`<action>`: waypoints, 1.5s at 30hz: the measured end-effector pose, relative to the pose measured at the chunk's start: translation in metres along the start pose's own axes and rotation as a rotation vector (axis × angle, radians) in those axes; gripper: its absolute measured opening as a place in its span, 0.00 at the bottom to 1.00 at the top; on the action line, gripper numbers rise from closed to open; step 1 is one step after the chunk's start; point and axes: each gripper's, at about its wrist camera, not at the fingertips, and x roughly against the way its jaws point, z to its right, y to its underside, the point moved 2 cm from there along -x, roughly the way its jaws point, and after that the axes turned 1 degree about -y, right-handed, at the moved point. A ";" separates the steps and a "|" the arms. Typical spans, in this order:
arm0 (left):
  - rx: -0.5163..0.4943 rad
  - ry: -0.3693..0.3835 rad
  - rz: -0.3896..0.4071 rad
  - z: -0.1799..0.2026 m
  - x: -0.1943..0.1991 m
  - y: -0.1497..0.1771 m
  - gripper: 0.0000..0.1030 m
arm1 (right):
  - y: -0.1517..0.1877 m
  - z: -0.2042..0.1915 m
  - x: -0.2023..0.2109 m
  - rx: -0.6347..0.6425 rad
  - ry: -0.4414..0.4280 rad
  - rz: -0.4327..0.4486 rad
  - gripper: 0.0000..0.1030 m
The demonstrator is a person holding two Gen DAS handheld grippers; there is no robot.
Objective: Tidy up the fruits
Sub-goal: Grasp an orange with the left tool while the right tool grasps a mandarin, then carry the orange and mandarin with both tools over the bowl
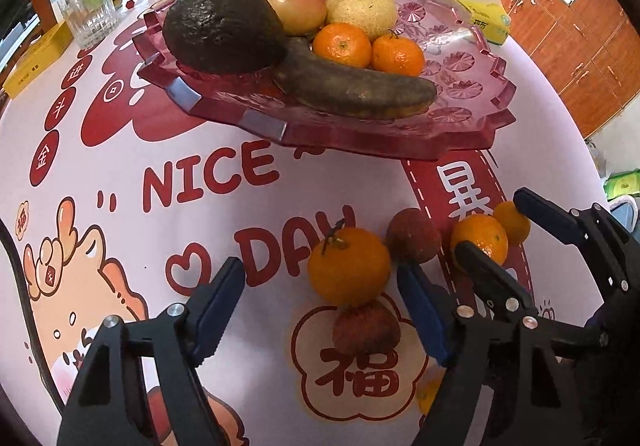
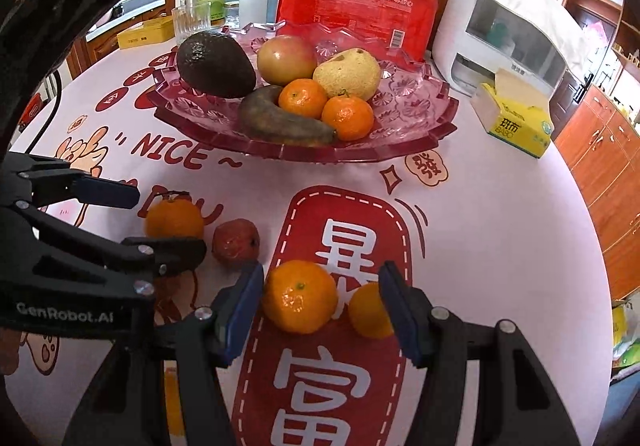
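On my left, the left gripper (image 1: pixel 320 310) hangs over the tablecloth (image 1: pixel 120 174) with its jaws apart, nothing clamped: a stemmed mandarin (image 1: pixel 349 266) and a dark red fruit (image 1: pixel 366 330) sit between the fingers, untouched as far as I can see. A second red fruit (image 2: pixel 235 242) lies just beside them. My right gripper (image 2: pixel 322 306) straddles two mandarins (image 2: pixel 300 296); its pads look very close to them, but I cannot tell if they press. Beyond, the pink tray (image 2: pixel 420 118) holds avocado, banana, apple, pear and two mandarins.
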 end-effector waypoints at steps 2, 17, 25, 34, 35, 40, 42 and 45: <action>0.005 0.002 0.002 0.000 -0.001 0.000 0.74 | 0.000 -0.001 0.000 0.010 0.002 0.002 0.59; 0.004 0.064 0.021 0.014 -0.008 0.000 0.37 | 0.009 -0.010 -0.001 0.079 0.061 0.009 0.66; 0.003 0.056 0.100 0.011 0.022 0.006 0.36 | 0.014 -0.019 0.009 0.096 0.037 0.042 0.37; -0.014 0.039 0.166 0.010 0.070 0.016 0.36 | 0.010 -0.020 0.058 0.072 0.015 0.172 0.37; -0.015 0.036 0.167 0.011 0.073 0.019 0.36 | 0.009 -0.020 0.063 0.071 0.013 0.180 0.37; -0.016 0.038 0.181 0.010 0.103 0.018 0.36 | 0.002 -0.018 0.085 0.051 -0.012 0.199 0.37; -0.024 0.027 0.199 0.010 0.121 0.012 0.36 | -0.006 -0.014 0.098 0.039 -0.028 0.209 0.37; -0.040 -0.008 0.245 0.008 0.154 -0.004 0.36 | -0.022 -0.008 0.120 0.029 -0.040 0.235 0.37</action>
